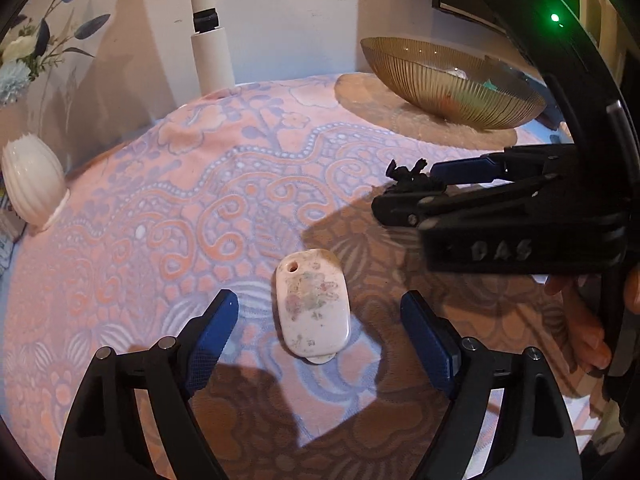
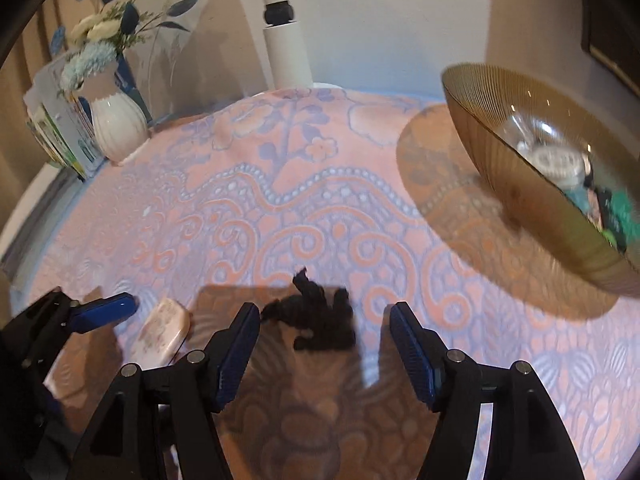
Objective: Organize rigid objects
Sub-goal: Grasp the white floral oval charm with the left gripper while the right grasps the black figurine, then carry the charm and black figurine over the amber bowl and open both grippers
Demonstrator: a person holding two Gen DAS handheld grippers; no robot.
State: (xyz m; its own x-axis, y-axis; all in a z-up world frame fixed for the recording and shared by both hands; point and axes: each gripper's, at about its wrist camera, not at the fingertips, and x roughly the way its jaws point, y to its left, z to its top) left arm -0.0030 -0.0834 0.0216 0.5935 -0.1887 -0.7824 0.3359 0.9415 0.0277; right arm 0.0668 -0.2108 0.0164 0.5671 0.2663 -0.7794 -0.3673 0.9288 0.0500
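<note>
White vase [image 2: 118, 128], flowers [image 2: 100, 32], perhaps books [image 2: 56, 132]

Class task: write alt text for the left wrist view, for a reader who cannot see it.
The open left tool hovers around a pale oval tag lying on a pink patterned cloth. To the right, the right tool reaches toward a small black figure; a ribbed amber bowl sits behind.

Black linked left gripper [image 1: 320, 328], blue ribbed pads, silver pins, embossed "DAS" on right gripper [image 1: 404, 188]

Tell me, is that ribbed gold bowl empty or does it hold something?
Not empty. The gold bowl holds several small things, among them a white round piece and green bits.
</note>
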